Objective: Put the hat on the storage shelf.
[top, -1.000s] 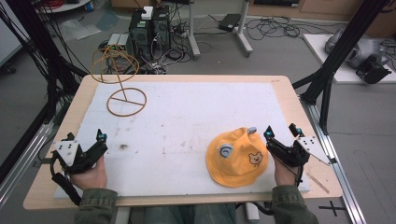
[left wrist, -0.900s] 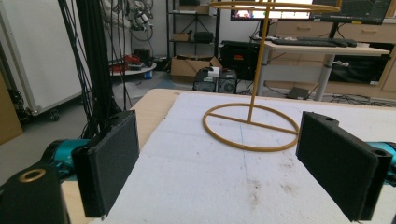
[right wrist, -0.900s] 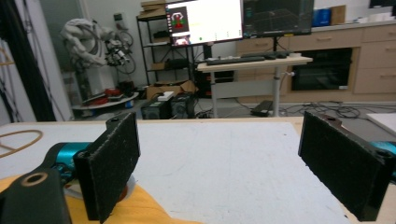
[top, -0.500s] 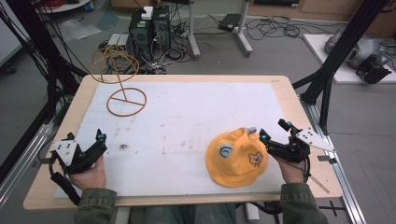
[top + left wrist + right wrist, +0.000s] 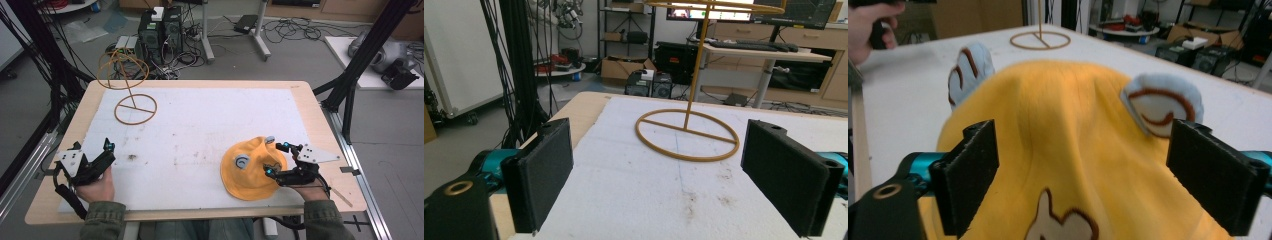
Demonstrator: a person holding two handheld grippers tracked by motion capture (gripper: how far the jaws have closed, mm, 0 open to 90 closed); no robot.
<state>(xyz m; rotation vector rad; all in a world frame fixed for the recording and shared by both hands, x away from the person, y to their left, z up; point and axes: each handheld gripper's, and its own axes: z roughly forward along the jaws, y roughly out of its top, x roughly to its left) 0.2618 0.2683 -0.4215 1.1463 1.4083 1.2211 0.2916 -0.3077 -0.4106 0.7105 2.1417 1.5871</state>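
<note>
A yellow fabric hat point(image 5: 248, 170) with pale blue ears and a stitched patch lies on the white mat at the front right. My right gripper point(image 5: 276, 159) is open at the hat's right edge, its jaws straddling the fabric. In the right gripper view the hat point(image 5: 1073, 145) bulges up between the two black pads point(image 5: 1212, 180), which stand wide apart. My left gripper point(image 5: 106, 154) rests open at the front left of the mat with nothing in it. A golden wire stand point(image 5: 135, 107) rises at the back left, and the stand point(image 5: 687, 135) lies straight ahead in the left gripper view.
The white mat point(image 5: 200, 120) covers most of the wooden table point(image 5: 310, 107). Beyond the far edge the floor holds computer cases point(image 5: 160, 30) and cables. Black frame legs point(image 5: 350, 85) stand at the right side. A hand point(image 5: 868, 25) shows far off in the right gripper view.
My right gripper has turned and moved left onto the hat's right edge, with its jaws now across the fabric. The left gripper has stayed put.
</note>
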